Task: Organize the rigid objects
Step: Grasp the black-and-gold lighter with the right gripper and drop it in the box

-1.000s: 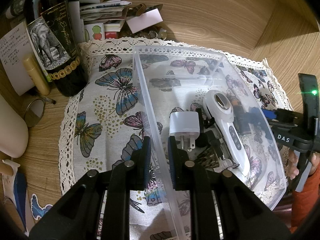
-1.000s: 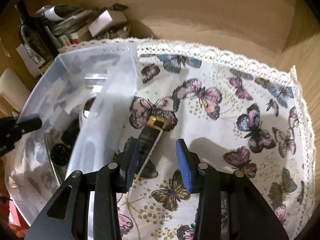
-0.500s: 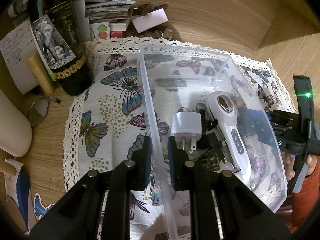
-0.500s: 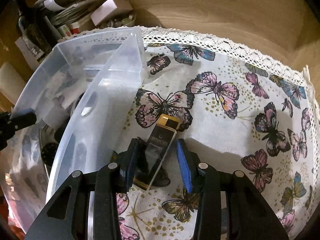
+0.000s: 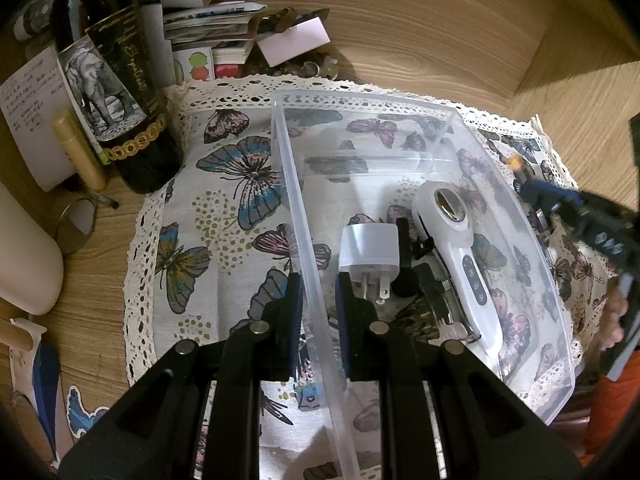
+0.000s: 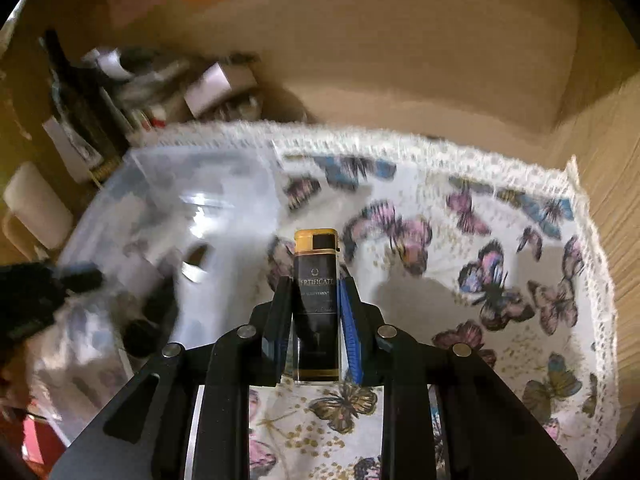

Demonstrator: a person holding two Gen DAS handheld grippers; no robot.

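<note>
A clear plastic bin (image 5: 420, 100) sits on the butterfly cloth (image 5: 224, 208). My left gripper (image 5: 318, 284) is shut on the bin's left wall (image 5: 288, 168), one finger inside and one outside. In the bin lie a white plug adapter (image 5: 368, 248), a white handheld device (image 5: 460, 240) and small black parts (image 5: 408, 280). My right gripper (image 6: 316, 284) has its jaws closing, pads pressed on a black block with a gold top (image 6: 316, 256). The block stands upright, raised off the cloth, just right of the bin (image 6: 168, 184). The right wrist view is blurred.
A dark wine bottle (image 5: 116, 92), a gold tube (image 5: 80, 152), a small round mirror (image 5: 76, 224) and stacked papers (image 5: 224, 28) crowd the back left. A pale rounded object (image 5: 24, 256) stands at the left edge. Wooden walls close in behind and on the right.
My right gripper's fingers have closed onto the black and gold block, which lay flat on the cloth, and lifted it upright. The left gripper has kept still on the bin wall.
</note>
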